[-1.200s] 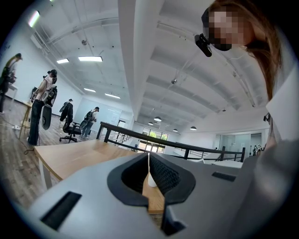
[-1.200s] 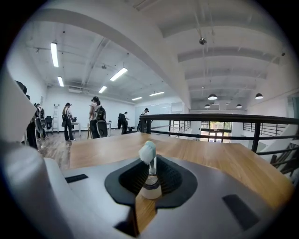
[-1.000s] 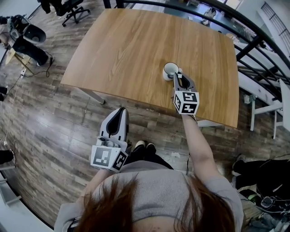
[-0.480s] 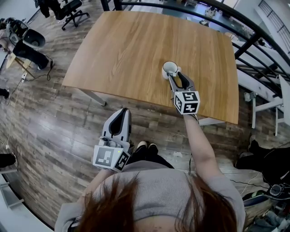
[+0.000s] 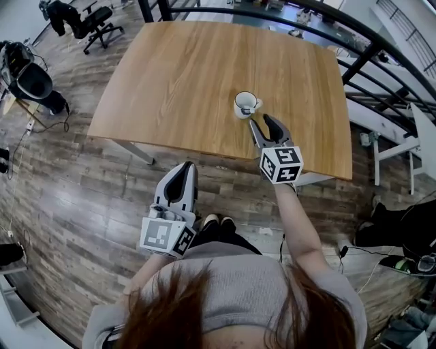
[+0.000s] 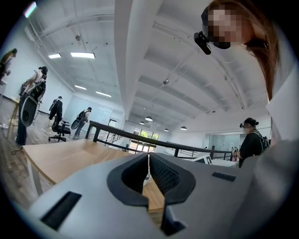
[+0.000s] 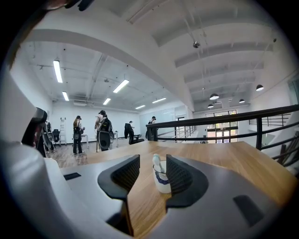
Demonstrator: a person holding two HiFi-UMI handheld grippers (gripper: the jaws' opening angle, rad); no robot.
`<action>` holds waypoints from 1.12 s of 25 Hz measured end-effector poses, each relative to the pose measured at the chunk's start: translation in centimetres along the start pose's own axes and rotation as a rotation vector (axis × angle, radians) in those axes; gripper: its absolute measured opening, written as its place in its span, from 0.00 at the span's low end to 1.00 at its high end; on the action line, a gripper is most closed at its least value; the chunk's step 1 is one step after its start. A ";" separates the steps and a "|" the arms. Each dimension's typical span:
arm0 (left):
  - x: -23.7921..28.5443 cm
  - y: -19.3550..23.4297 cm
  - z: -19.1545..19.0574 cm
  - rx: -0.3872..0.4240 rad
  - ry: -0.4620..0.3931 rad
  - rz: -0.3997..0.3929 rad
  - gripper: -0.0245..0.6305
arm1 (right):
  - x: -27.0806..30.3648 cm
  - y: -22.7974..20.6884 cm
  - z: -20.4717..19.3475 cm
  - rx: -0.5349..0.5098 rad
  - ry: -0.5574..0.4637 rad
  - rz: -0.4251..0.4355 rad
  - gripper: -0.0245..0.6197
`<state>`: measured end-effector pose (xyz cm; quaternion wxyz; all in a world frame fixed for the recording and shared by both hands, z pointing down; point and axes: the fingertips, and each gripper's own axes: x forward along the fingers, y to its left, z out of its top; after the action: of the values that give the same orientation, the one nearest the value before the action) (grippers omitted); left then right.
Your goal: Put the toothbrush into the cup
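A white cup (image 5: pixel 244 104) with a blue band stands on the wooden table (image 5: pixel 184 75), near its front edge. In the right gripper view the cup (image 7: pixel 162 181) holds the toothbrush (image 7: pixel 156 162), whose white head sticks up above the rim. My right gripper (image 5: pixel 261 121) hovers just short of the cup, on the near side. Its jaws have just been opening and stand open with nothing between them (image 7: pixel 151 169); the cup shows beyond the gap. My left gripper (image 5: pixel 182 170) is held off the table over the floor, jaws shut and empty (image 6: pixel 149 169).
A black railing (image 5: pixel 381 48) runs behind and to the right of the table. A white side table (image 5: pixel 422 143) stands at the right, an office chair (image 5: pixel 88 17) at the far left. Several people (image 7: pixel 103 133) stand far off across the room.
The right gripper's jaws opened at the cup, then it drew back toward the person and rose a little. The toothbrush stayed in the cup. The left gripper kept still.
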<state>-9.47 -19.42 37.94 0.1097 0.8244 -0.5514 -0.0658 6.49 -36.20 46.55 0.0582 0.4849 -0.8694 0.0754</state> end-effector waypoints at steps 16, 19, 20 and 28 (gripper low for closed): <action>3.5 -4.3 0.6 0.008 -0.030 -0.145 0.05 | -12.8 5.9 10.2 -0.113 -0.224 -0.103 0.17; 4.3 -5.7 1.0 0.021 -0.046 -0.175 0.05 | -14.3 6.8 10.4 -0.097 -0.240 -0.126 0.09; 4.4 -6.2 1.1 0.025 -0.049 -0.185 0.05 | -14.6 6.9 10.3 -0.085 -0.241 -0.138 0.07; 5.3 -8.3 0.5 0.035 -0.041 -0.216 0.05 | -16.2 6.8 9.6 -0.052 -0.242 -0.156 0.06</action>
<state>-0.11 -21.28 35.38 0.0760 0.8792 -0.4627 -0.0844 8.92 -21.00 33.77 -0.0288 0.5547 -0.8315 -0.0111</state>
